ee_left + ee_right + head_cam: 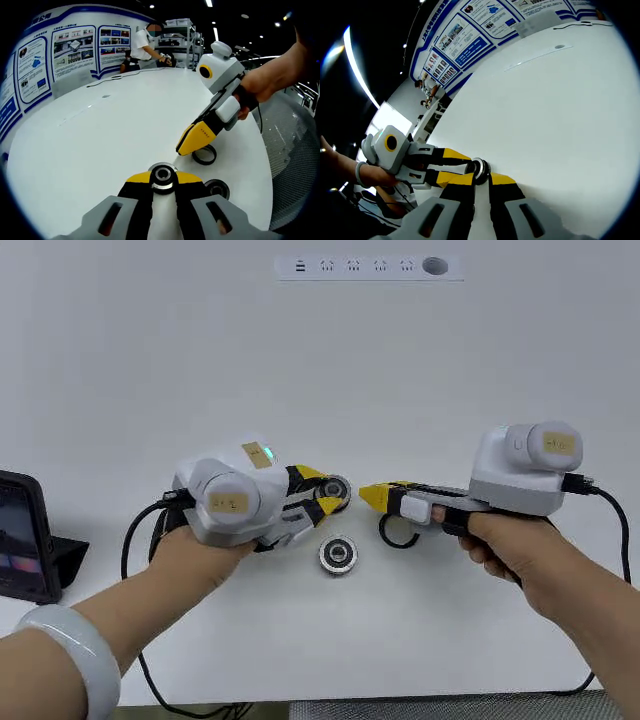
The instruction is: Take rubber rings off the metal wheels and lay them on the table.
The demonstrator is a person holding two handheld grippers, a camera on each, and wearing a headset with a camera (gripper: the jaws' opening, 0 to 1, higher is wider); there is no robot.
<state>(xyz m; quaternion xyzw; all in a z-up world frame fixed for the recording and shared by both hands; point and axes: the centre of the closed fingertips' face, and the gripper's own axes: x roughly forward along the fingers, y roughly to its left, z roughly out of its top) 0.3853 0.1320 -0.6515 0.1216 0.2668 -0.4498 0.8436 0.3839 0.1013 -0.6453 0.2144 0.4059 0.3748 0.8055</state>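
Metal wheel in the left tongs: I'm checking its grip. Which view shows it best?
The left gripper view: the metal wheel sits close, face-on, between the left tongs. The head view shows it small, partly hidden by those tongs. The right gripper view shows it small, at an angle, just past the right tongs.

The left tool (469, 167) clamps the wheel (480, 170); right tool (482, 183) just beside.
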